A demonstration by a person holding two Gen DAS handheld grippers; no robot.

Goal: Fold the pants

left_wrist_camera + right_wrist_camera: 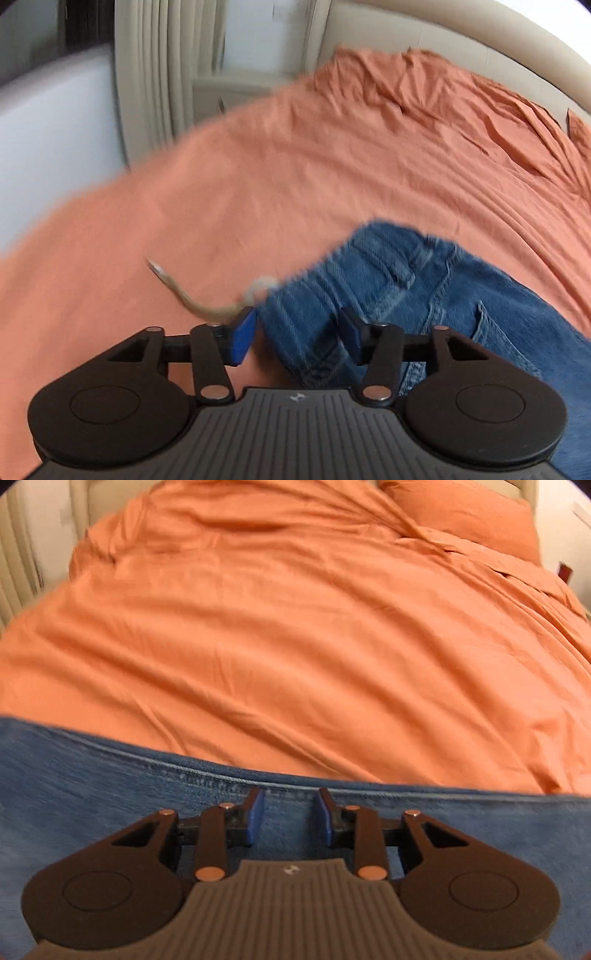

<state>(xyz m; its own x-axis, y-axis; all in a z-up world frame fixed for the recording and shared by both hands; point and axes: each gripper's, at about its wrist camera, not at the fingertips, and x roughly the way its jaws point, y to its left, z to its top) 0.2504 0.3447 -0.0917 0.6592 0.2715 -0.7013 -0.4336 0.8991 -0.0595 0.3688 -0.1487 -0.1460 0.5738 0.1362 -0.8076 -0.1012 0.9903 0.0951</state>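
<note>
Blue denim pants (399,280) lie on the orange bed cover, waistband end toward the middle of the left wrist view. A tan drawstring (192,302) trails left from the waistband. My left gripper (297,334) hovers over the waistband corner, its blue pads apart and not pressing the denim that shows in the gap. In the right wrist view the pants (110,786) stretch across the lower frame, with a stitched seam just beyond the fingertips. My right gripper (290,816) stands over the flat denim with a narrower gap between its blue pads and nothing pinched.
The wrinkled orange bed cover (295,646) fills most of both views. An orange pillow (461,513) lies at the far right. Beige curtains (162,74) and a padded headboard (443,26) stand beyond the bed's far edge.
</note>
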